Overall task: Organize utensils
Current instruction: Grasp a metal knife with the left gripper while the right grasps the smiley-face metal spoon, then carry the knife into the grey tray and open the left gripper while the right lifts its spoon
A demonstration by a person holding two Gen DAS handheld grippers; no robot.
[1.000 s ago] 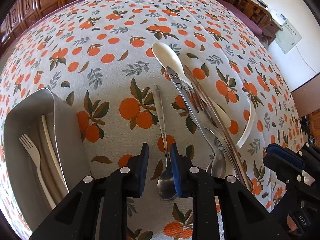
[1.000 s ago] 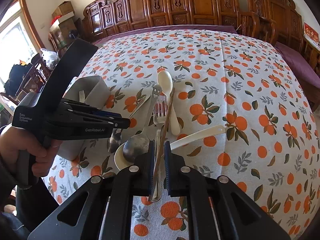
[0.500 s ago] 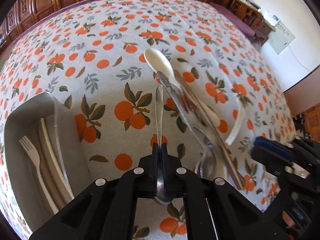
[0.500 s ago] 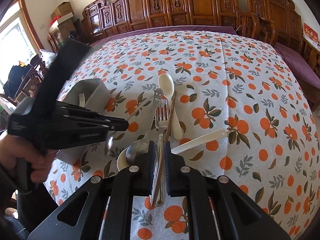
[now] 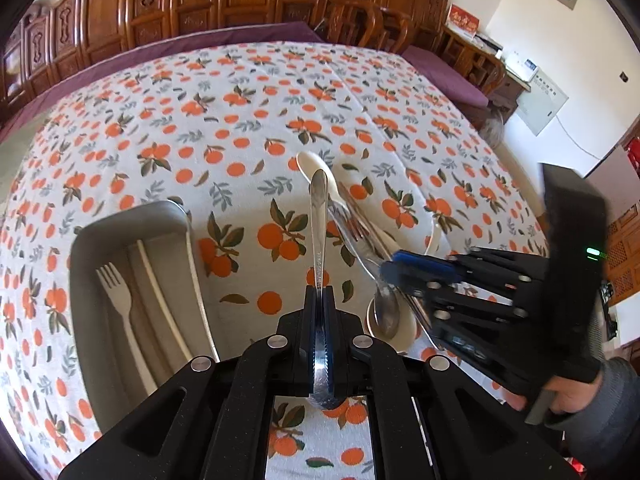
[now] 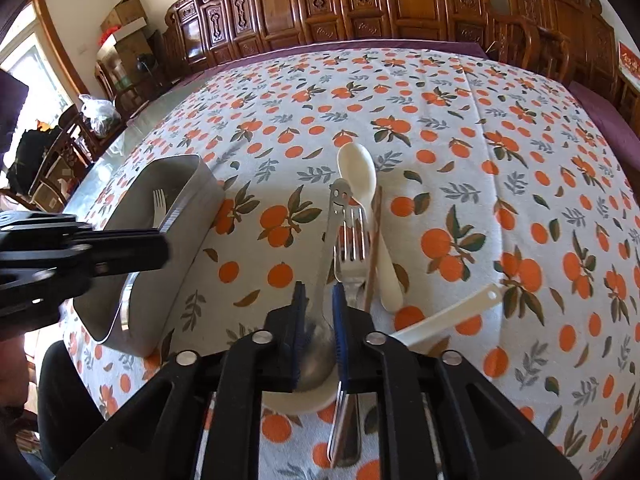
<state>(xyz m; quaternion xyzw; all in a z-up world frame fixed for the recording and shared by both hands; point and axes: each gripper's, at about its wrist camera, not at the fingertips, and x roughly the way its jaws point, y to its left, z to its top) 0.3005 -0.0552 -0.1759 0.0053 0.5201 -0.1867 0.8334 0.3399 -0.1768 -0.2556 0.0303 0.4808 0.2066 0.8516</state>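
We see the left gripper clamped tight on a slim stainless steel spoon, whose handle sticks forward and upward above the orange-patterned tablecloth; its bowl is mostly hidden between the fingers, only a sliver showing below them. Just left of that spoon sits the grey rectangular metal tray, holding a cream plastic fork and a pale cream stick whose near end is cut off by the gripper body.

To the right of the tray lies the heap of loose cutlery. The right gripper hangs over it with its blue pads parted by a narrow gap, and we see nothing gripped; between them we make out the bowl of a steel spoon with a smiley cut-out handle, lying in a small white dish that is largely covered. Beside it lie a steel fork, a brown chopstick, a cream plastic spoon and a white ladle-like handle, its bowl end hidden. In the left wrist view the right gripper is blurred
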